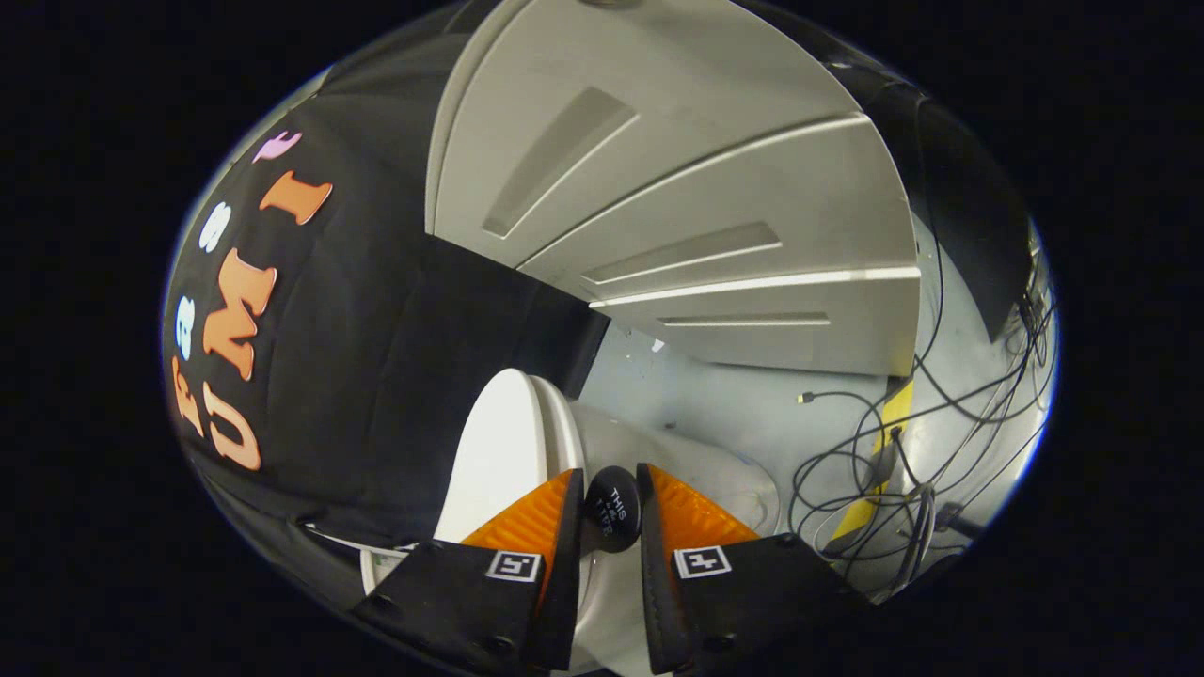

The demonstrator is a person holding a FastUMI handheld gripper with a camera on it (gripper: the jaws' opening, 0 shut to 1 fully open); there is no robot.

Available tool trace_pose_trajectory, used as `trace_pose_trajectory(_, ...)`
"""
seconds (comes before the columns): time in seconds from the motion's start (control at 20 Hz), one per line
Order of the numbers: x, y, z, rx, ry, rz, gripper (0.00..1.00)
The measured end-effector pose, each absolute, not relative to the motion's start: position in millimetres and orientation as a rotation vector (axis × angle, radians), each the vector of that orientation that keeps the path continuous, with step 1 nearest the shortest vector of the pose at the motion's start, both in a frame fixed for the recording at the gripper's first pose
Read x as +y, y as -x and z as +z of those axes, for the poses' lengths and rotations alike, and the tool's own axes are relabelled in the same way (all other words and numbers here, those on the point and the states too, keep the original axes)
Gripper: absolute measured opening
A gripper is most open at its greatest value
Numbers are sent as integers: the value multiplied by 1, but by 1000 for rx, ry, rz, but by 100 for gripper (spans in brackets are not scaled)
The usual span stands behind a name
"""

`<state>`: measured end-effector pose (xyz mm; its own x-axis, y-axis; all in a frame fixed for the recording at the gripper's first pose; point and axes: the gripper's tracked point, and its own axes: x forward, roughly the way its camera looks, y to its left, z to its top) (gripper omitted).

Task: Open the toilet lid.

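My gripper (pixel 609 478) is shut on a small round black knob (pixel 612 512), which sits between the two fingers with both pressing on it. The knob seems fixed to the edge of the white toilet lid (pixel 499 451). The lid stands lifted and shows as a white oval just beyond the left finger, against the black cloth wall. Past the right finger lies the pale rim of the toilet seat (pixel 701 461), uncovered. How the knob joins the lid is hidden behind the fingers.
A grey cabinet with recessed drawer fronts (pixel 705 188) stands beyond the toilet. Tangled black cables (pixel 903 451) and a yellow tape strip (pixel 889 423) lie on the pale floor to the right. Black cloth (pixel 376 329) closes off the left side.
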<state>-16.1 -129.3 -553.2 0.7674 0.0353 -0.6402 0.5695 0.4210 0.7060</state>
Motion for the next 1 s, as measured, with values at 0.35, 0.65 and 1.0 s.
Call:
trace_pose_trajectory(0.35, -124, 13, -540, 614, -1168, -359, 11)
trace_pose_trajectory(0.65, -118, 3, -496, 581, -1058, -316, 8)
trace_pose_trajectory(1.0, -104, -21, -438, 496, -839, -274, 8)
